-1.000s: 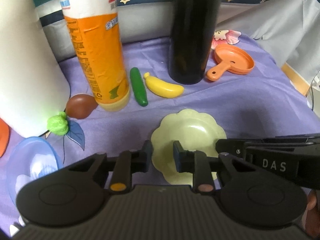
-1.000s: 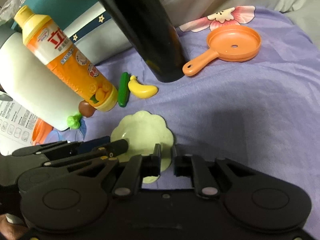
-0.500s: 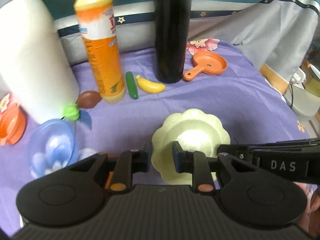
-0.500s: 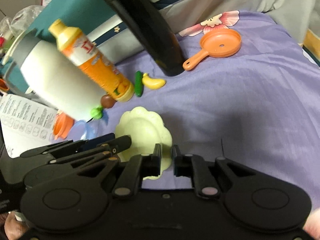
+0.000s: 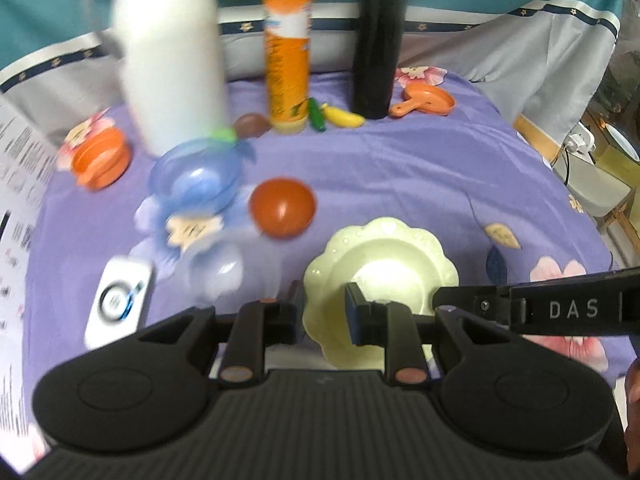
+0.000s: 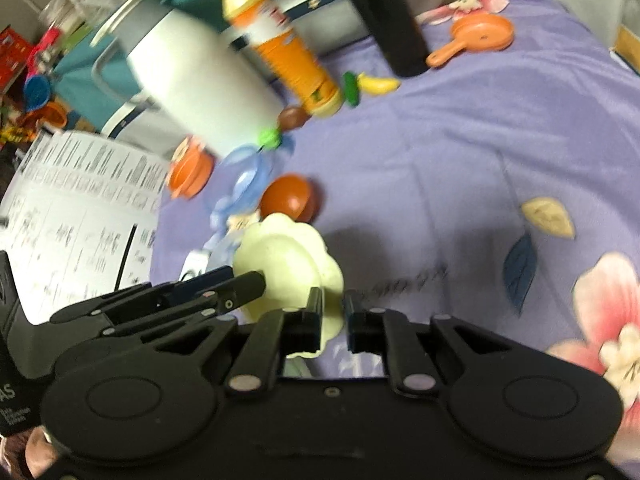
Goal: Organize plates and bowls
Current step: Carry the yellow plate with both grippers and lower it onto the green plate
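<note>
Both my grippers have pulled back and up, left gripper [image 5: 325,307] and right gripper [image 6: 331,313] each clenched on the pale green plate's [image 5: 400,256] rim, carrying it near the red bowl [image 5: 282,207]; next, lower it level.

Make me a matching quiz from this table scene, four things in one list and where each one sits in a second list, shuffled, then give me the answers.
Things:
1. pale green plate
2. toy banana
3. orange pan
4. blue bowl

Places:
A. in front of the white jug
B. right of the black bottle
C. gripped on its rim by the left gripper and right gripper
D. between the orange bottle and the black bottle

Pairs: 1-C, 2-D, 3-B, 4-A
</note>
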Demonstrator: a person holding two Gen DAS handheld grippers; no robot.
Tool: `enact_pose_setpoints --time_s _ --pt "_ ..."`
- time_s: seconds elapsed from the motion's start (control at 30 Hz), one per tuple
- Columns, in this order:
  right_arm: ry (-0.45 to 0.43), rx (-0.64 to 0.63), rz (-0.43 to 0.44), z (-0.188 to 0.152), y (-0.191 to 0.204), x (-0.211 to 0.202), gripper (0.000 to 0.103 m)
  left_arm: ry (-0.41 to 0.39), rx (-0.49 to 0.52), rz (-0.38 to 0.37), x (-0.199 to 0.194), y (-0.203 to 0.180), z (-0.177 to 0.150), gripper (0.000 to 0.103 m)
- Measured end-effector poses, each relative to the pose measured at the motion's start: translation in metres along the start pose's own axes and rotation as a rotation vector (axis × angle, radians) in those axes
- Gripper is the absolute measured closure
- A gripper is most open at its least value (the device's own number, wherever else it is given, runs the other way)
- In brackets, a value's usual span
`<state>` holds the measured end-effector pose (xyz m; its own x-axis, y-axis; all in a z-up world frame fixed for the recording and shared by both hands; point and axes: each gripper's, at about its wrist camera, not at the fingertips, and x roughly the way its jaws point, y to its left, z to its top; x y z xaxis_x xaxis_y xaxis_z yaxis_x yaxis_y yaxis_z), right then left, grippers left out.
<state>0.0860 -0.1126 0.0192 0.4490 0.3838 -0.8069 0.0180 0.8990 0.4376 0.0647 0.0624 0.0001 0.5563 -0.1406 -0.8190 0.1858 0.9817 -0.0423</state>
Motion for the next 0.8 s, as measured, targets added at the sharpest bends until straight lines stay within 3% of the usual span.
enact_pose_setpoints --time_s 0.47,0.8 --pt "0.167 -0.057 0.052 -0.080 0.055 0.013 0.090 0.057 -0.106 0.034 -0.039 0.055 -0.088 0.082" --pt "0.225 -0.070 0.014 -0.097 0.066 0.031 0.090 0.087 -0.126 0.022 -0.025 0.065 -0.102 0.082"
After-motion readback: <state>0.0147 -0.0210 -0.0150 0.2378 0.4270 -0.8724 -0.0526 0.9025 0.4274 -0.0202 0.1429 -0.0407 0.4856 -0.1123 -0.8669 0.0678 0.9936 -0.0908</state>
